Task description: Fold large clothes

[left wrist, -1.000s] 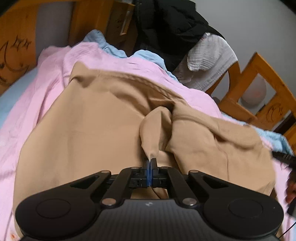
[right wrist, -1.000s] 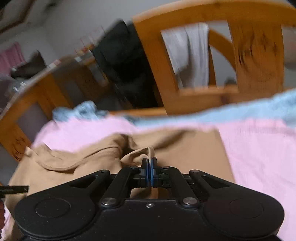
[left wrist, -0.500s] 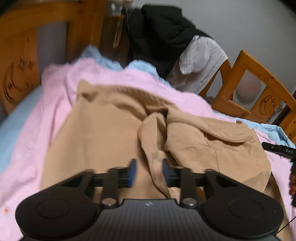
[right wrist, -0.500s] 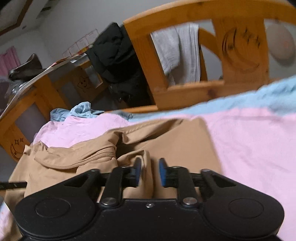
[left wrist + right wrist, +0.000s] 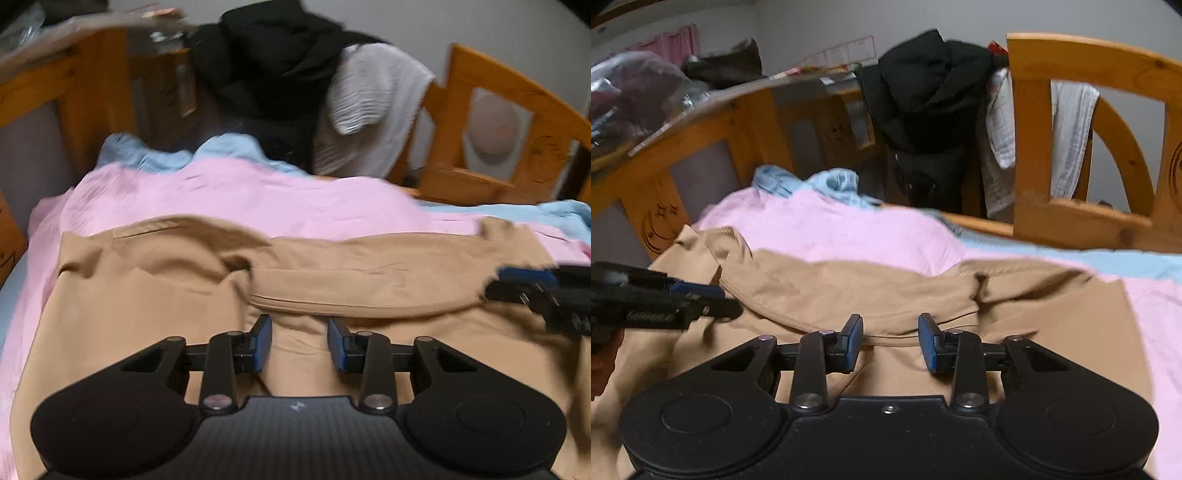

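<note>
Tan, smooth woven cloth makes up the one large garment (image 5: 155, 295) spread over the bed, seen also from the right wrist (image 5: 849, 284). A long fold with a stitched hem is laid across its middle, and soft creases are gathered near that fold. It is carried by a pink crinkled blanket (image 5: 229, 195), under which a pale blue sheet (image 5: 155, 157) is bunched at the far edge of the bed. Pink blanket is left bare beyond the garment's far edge and along both sides.

Two grippers are counted. The left gripper (image 5: 300, 345) is held over the near part of the garment with its blue-padded jaws spread apart and nothing between them. The right gripper (image 5: 891, 343) is likewise spread and empty, just short of the folded hem; it is also caught at the right edge of the left view (image 5: 546, 291).

An orange-brown wooden bed frame (image 5: 1082, 221) with curved rails rings the bed. Over its far rail are draped one black jacket (image 5: 273, 62) and one white ribbed cloth (image 5: 369, 96).
</note>
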The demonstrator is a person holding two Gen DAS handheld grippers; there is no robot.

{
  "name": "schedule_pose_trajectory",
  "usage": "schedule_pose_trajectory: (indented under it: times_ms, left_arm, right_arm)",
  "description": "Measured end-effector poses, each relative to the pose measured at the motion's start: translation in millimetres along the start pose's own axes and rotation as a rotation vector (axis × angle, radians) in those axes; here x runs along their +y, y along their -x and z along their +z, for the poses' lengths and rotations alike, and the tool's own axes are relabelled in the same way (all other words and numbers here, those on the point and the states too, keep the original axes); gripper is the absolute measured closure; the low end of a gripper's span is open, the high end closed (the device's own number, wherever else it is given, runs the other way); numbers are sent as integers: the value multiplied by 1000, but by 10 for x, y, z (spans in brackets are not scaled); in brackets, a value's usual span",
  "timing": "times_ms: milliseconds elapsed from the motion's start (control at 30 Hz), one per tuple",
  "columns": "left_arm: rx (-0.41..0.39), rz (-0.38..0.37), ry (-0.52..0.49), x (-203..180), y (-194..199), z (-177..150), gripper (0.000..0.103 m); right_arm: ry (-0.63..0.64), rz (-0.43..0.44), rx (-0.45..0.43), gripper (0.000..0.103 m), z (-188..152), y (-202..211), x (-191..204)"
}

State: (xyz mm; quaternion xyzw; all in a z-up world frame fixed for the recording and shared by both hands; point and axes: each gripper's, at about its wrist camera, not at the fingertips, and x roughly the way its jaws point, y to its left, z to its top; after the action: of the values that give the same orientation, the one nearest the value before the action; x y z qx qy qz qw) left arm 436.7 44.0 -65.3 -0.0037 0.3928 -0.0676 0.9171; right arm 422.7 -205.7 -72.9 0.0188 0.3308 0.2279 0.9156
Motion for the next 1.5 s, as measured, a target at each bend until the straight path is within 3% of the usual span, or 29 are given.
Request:
schedule_pose_trajectory:
  times_ms: [167,333,467,567,767,867,933,1133,1300,1500]
  left_arm:
    - [4,36,-54,-6,-148,-19,63]
    - [-39,-51,52,122,279,-183,62]
    - [-40,-132,13,27,538,-433,60]
    - [18,-66,-46,-99,381,-588,60]
    - [39,-53,-15,-46,303,-567,58]
    - [17,-77,18,39,502,-565,40]
    - [-21,-82,31,84,684,-606,22]
    - [-95,-43,7,146,1233,-805,3]
    - [-137,5,-39,106,1801,-1210,1]
    - [-126,8,-140,-147,2363,-1908,1]
  right_arm:
    - [39,-35,1,68,-153,-169,80]
    - [60,-3,-37,69,-129,206,62]
    - [171,28,-55,67,-290,564,153]
    - [200,9,10,67,-467,475,201]
    - [151,-21,53,68,-585,289,158]
    - [136,11,34,51,-500,497,135]
    - [154,24,23,40,-492,661,148]
    - [201,6,33,21,-598,1087,215]
    - [208,-3,9,7,-861,1621,318]
    - [225,10,9,1,-1300,2353,532]
